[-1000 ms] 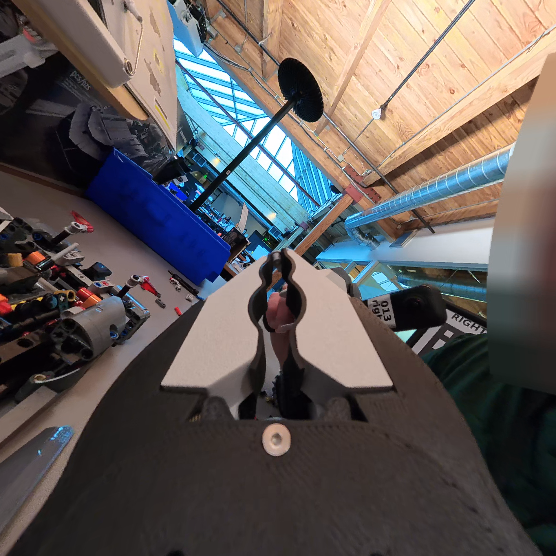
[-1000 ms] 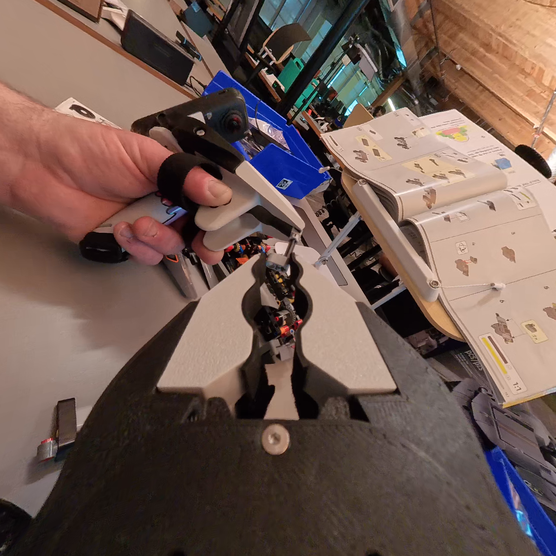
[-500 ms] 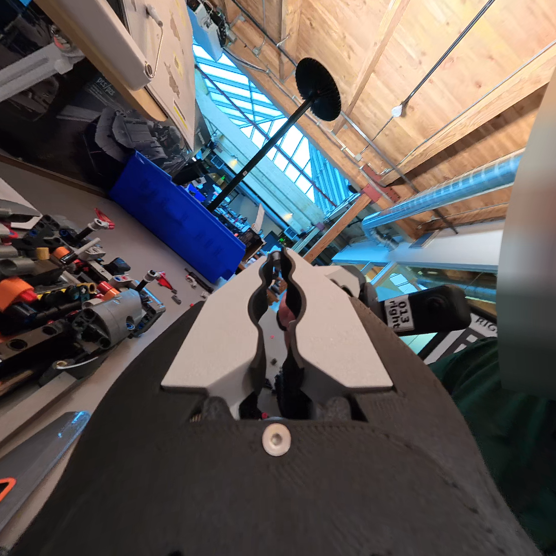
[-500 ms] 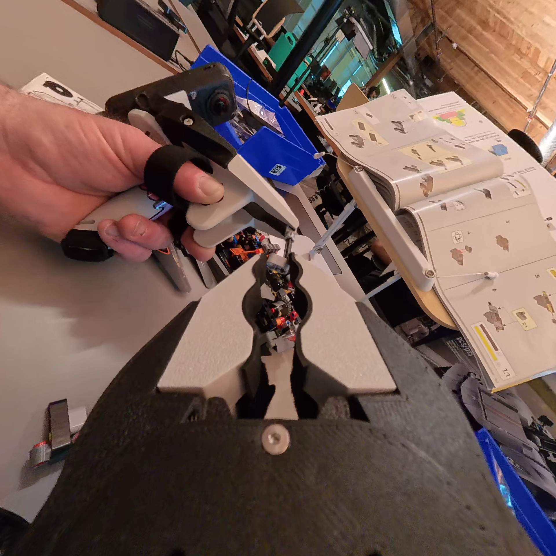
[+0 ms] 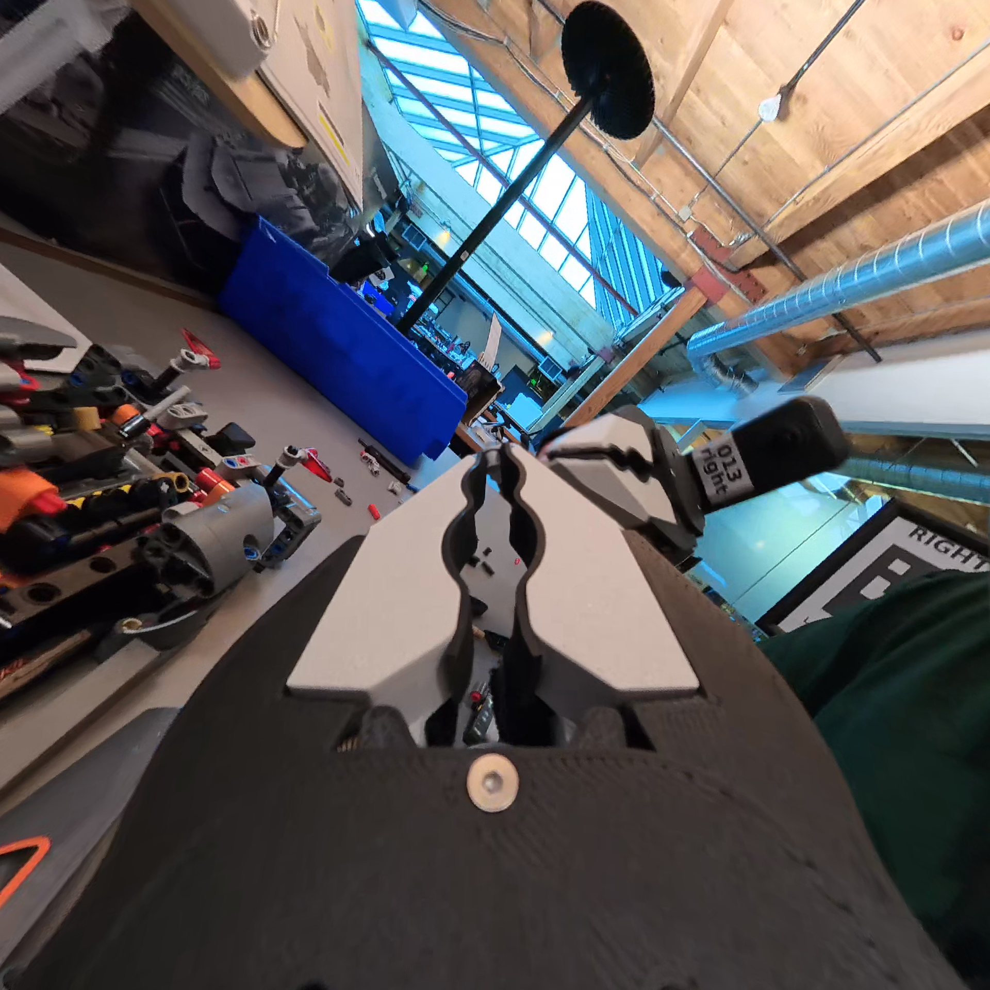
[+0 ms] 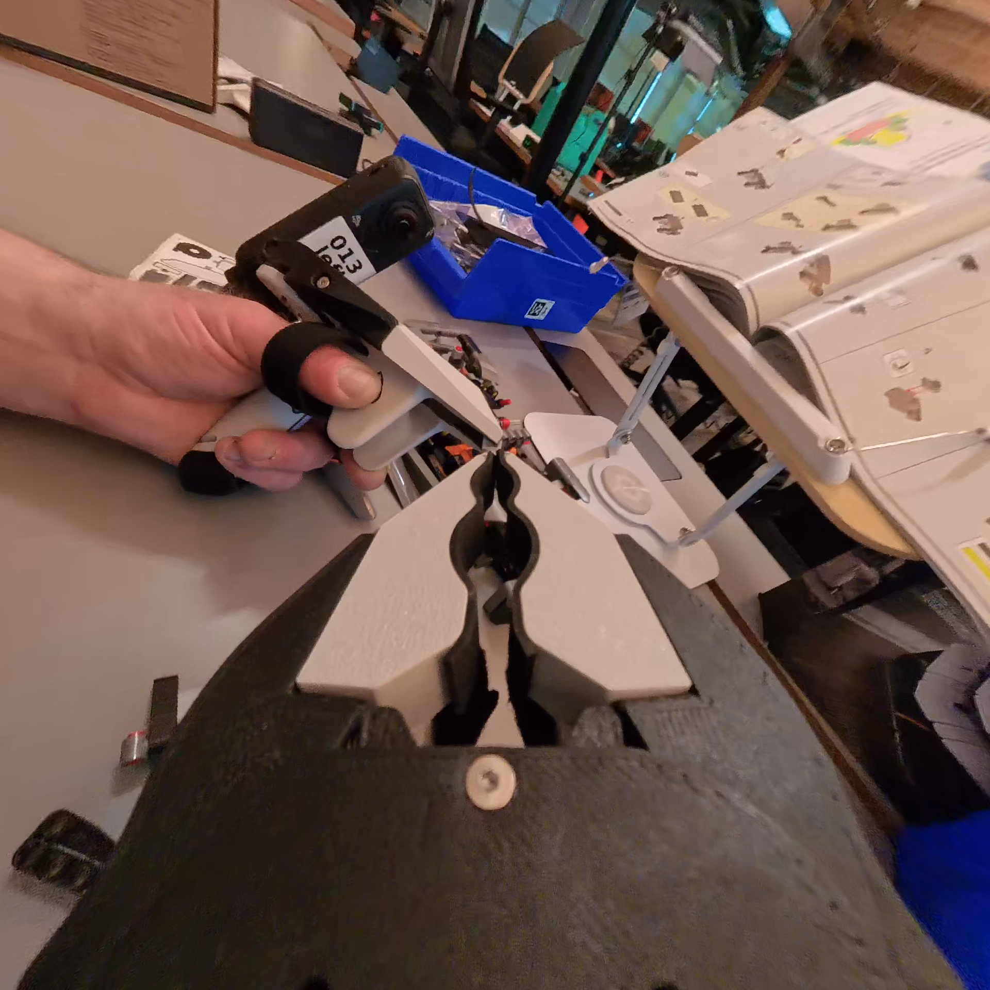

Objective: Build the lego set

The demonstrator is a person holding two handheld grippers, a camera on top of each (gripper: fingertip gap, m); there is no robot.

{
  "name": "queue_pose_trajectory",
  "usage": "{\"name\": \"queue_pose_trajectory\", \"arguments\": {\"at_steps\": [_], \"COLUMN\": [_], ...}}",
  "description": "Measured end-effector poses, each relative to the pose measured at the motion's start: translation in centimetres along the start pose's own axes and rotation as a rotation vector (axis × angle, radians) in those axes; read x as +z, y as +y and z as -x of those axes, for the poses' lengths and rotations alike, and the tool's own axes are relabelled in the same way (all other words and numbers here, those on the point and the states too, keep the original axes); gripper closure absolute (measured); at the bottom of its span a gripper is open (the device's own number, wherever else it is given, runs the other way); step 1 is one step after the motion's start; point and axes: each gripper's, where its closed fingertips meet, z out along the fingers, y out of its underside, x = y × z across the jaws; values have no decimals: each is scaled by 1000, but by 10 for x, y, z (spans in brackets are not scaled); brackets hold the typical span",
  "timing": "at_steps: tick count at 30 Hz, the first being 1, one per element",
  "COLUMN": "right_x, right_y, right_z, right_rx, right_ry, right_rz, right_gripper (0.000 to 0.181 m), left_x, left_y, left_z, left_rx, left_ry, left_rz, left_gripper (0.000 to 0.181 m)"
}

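Observation:
My left gripper (image 5: pixel 495 455) is shut on a small grey lego piece (image 5: pixel 492 458). In the right wrist view the same gripper (image 6: pixel 498 438) is held by a hand (image 6: pixel 160 364), and the piece (image 6: pixel 517 440) sticks out of its tips. My right gripper (image 6: pixel 495 456) is shut, its tips together right below that piece. It also shows in the left wrist view (image 5: pixel 542 452), close beside my left fingertips. The half-built lego model (image 5: pixel 160 535) lies on the grey table (image 5: pixel 257 385) to the left.
A blue bin (image 5: pixel 332 343) stands behind the model and also shows in the right wrist view (image 6: pixel 509 278). An open instruction book (image 6: pixel 803 214) rests on a stand with a white base (image 6: pixel 627 482). Loose small pieces (image 5: pixel 375 466) lie near the bin. A green sleeve (image 5: pixel 884 696) is at the right. Both grippers' tips are close together, under 4 cm apart.
My right gripper's jaws, which stood around the small grey piece, have closed together. The piece now sits at the left gripper's tips. Both grippers have tilted lower toward the table.

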Motion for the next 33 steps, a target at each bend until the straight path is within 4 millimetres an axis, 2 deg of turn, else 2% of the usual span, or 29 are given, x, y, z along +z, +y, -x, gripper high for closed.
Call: {"name": "queue_pose_trajectory", "arguments": {"at_steps": [2,8,12,15,18,20,22,25,28,33], "right_x": [-2,2,-1,-9,-33,-60,-92,-151,-230,-394], "right_y": [3,2,0,-10,-27,-34,-32,-7,45,133], "right_z": [-2,15,15,11,2,3,9,24,28,29], "right_rx": [-13,-77,-99,-124,-113,-65,-21,33,106,359], "right_ry": [-15,-66,-78,-48,20,54,84,118,214,446], "right_rz": [11,35,29,17,18,32,55,150,348,697], "right_gripper": [181,181,180,174,169,169,168,167,162,158], "left_x": [0,4,9,9,9,10,10,10,10,11], "left_y": [0,7,15,16,18,19,20,21,22,23], "left_z": [0,-1,1,1,-1,-1,-1,-2,-4,-4], "left_rx": [12,34,75,79,93,97,97,102,113,118], "left_ry": [-2,-1,-20,-20,-14,-15,-14,-9,-2,-2], "left_rz": [2,45,97,103,114,121,125,131,132,140], "left_gripper": [178,178,178,178,178,178,178,178,177,177]}}
